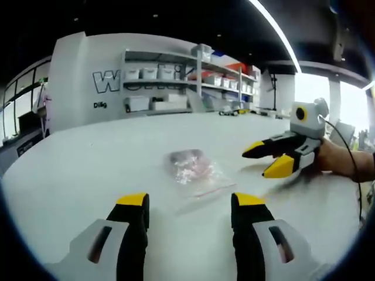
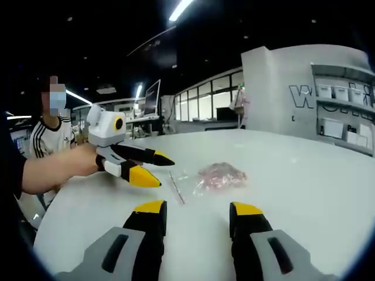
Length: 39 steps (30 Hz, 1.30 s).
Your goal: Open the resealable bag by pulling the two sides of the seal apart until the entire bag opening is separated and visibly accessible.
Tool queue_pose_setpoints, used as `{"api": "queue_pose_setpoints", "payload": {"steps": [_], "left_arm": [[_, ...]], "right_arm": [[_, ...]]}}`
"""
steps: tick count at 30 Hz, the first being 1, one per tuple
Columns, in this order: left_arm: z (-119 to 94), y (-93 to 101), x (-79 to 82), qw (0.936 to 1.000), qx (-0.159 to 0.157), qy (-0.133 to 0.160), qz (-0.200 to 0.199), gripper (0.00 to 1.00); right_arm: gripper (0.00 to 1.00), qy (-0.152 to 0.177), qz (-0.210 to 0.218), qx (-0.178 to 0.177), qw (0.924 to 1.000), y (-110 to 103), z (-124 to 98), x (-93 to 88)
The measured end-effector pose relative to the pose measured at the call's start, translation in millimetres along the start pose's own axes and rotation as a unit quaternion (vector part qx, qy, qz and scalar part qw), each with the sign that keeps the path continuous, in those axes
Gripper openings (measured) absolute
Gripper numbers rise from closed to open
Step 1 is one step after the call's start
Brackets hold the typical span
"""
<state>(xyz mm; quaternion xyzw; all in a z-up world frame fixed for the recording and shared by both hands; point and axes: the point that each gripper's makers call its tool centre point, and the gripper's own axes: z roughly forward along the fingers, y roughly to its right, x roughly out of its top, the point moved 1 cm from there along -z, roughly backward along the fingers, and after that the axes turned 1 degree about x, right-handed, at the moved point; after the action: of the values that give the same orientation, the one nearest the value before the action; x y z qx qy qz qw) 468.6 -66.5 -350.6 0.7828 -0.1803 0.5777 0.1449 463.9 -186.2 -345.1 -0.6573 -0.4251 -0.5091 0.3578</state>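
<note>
**Bag lying between two open tongs, seal toward the right**

Left tongs (image 1: 190, 202) gaping wide, empty; right tongs (image 2: 196, 208) likewise. Clear plastic resealable bag with pinkish contents (image 1: 192, 169) is lying flat on the white bench (image 1: 88, 170), ahead of both, its seal strip (image 2: 176, 187) facing the right tongs, apparently nearer.

We see a clear plastic resealable bag with pinkish contents (image 1: 192, 171) lying flat on the broad white round table (image 1: 88, 170), ahead of our left gripper (image 1: 190, 211), whose two yellow-tipped jaws stand apart on either side of it. Our right gripper (image 1: 270, 159) sits just right of the bag in the left gripper view. Behind the table, grey metal shelves with white storage bins (image 1: 176, 85) stand against a white wall.

In the right gripper view, the bag (image 2: 212, 177) lies ahead of the right gripper (image 2: 195, 213), with the left gripper (image 2: 153, 168) to its left.
</note>
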Motion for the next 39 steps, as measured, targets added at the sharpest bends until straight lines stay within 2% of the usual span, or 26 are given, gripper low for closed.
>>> {"api": "queue_pose_setpoints", "payload": {"steps": [15,39], "left_arm": [[6.4,0.3,-1.4,0.9998,0.001,-0.009,0.017,0.51],[14.6,-3.1,0.4,0.9995,0.000,-0.008,0.029,0.46]], "right_arm": [[0.41,0.001,0.002,0.001,1.0000,-0.4,-0.4,0.1],[0.40,0.001,0.003,0.001,1.0000,0.4,-0.2,0.5]]}}
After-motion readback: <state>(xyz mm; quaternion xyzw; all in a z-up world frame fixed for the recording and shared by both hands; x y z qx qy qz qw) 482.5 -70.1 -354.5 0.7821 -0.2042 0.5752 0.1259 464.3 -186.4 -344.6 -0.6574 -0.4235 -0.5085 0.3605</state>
